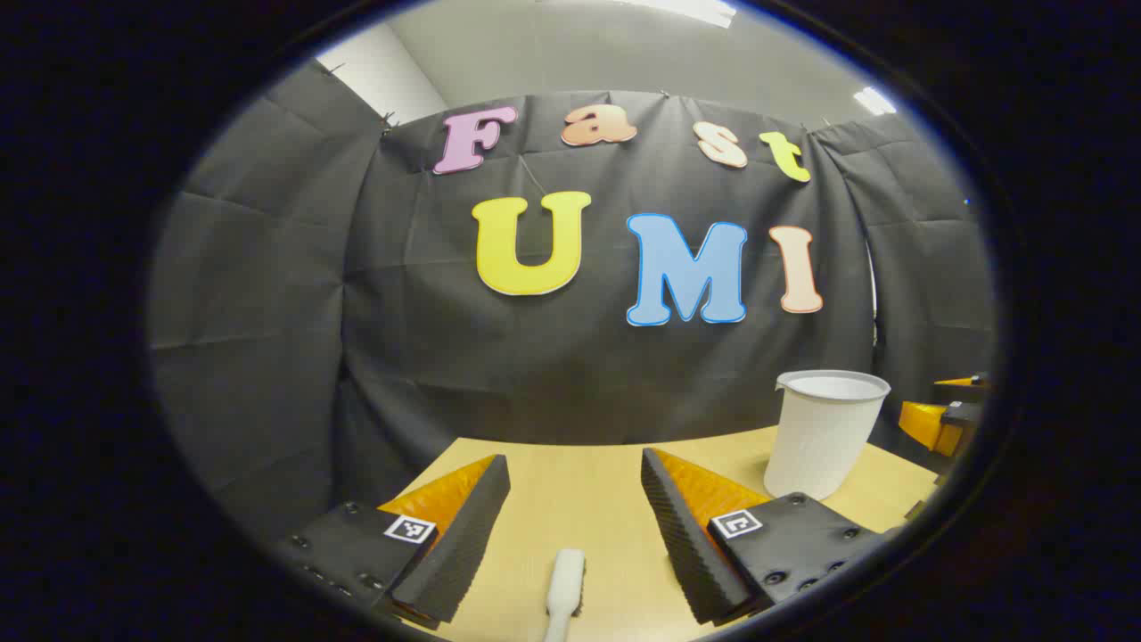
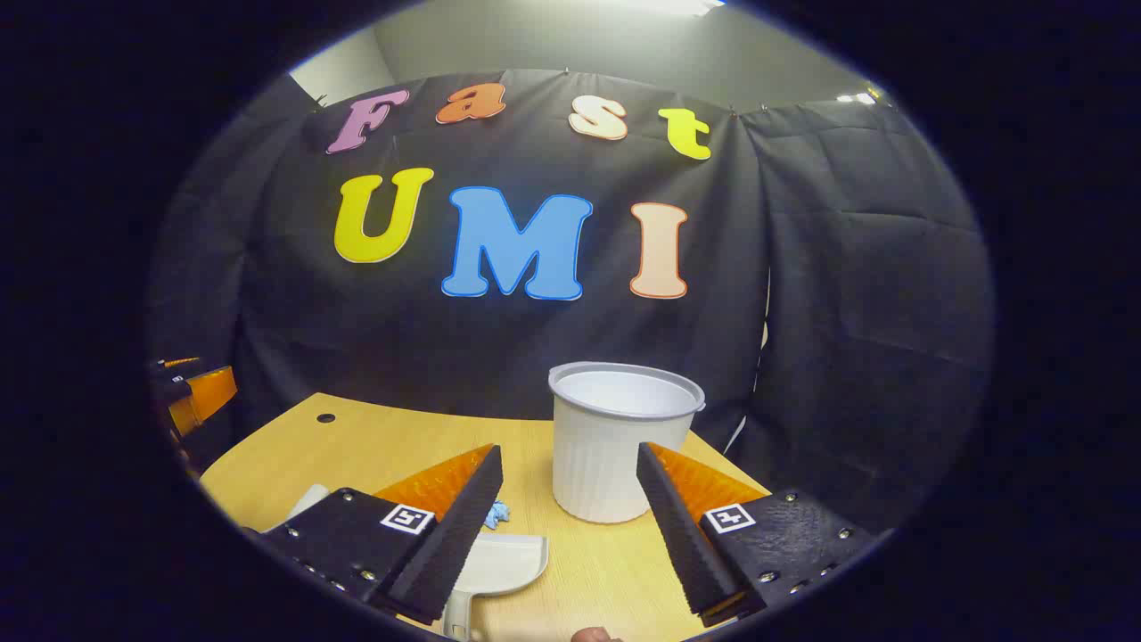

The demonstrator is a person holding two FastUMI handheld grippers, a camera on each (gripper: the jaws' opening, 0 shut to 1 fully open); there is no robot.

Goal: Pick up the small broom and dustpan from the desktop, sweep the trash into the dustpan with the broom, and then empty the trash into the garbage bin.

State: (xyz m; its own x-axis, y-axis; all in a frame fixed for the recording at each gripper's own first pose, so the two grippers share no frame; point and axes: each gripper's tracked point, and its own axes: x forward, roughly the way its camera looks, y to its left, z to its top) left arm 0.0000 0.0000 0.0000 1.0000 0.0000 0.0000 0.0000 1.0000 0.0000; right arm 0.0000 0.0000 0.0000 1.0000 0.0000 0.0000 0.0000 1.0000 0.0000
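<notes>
In the left gripper view my left gripper (image 1: 572, 464) is open just above the table, and the small white broom (image 1: 565, 587) lies on the wood between its fingers, touching neither. The white garbage bin (image 1: 824, 432) stands upright to its right. My right gripper (image 2: 568, 450) is open too. Below its left finger lies the white dustpan (image 2: 501, 562), its handle pointing toward me. A blue scrap of trash (image 2: 496, 514) rests at the pan's far edge. The bin (image 2: 619, 441) stands just beyond the fingers.
The light wooden table (image 2: 374, 446) has a small cable hole (image 2: 325, 417) at its far left. Black cloth walls close in behind and beside it. The other gripper's orange and black finger (image 1: 940, 421) shows at the right edge of the left gripper view.
</notes>
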